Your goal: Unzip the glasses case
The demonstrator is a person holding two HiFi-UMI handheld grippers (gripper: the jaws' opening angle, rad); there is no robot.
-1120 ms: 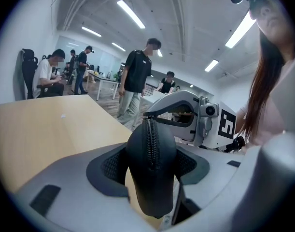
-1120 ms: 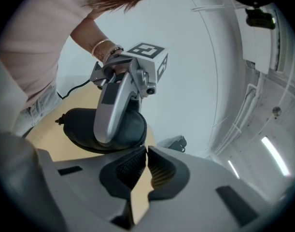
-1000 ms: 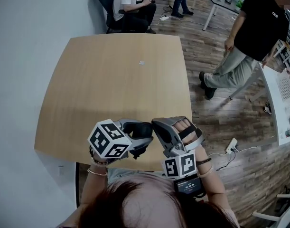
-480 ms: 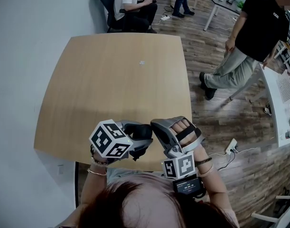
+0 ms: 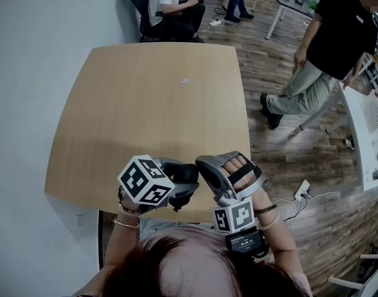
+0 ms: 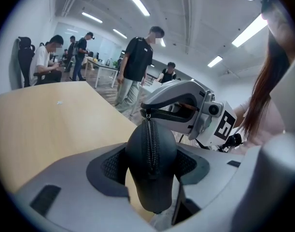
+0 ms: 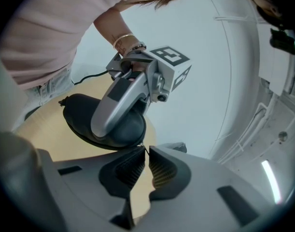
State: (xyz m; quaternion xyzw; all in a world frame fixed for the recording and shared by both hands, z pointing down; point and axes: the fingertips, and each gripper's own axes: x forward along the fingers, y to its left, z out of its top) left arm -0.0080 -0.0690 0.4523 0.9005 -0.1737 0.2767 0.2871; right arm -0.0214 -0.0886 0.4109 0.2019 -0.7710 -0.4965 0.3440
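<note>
Wooden office table (image 5: 151, 104), left gripper (image 6: 151, 164) jaws clamping glasses case (image 7: 77, 115), right gripper (image 7: 146, 152) jaws pinching zipper pull (image 6: 147, 115)

Glasses case (image 6: 152, 170) – matt black shell, finely textured, cloth-like; zip (image 6: 149, 146) seen as coarse black teeth. Left gripper (image 6: 149, 164) body moulded in smooth grey plastic, pads (image 6: 112, 166) ribbed black rubber. Table (image 5: 151, 116) – pale wood finish, smooth, matt.

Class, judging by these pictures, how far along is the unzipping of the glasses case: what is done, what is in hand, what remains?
Done: the left gripper clamps the glasses case. In hand: the right gripper pinches the zipper pull at one end. Left: the zip looks closed along its whole visible length, so all the pulling remains.
</note>
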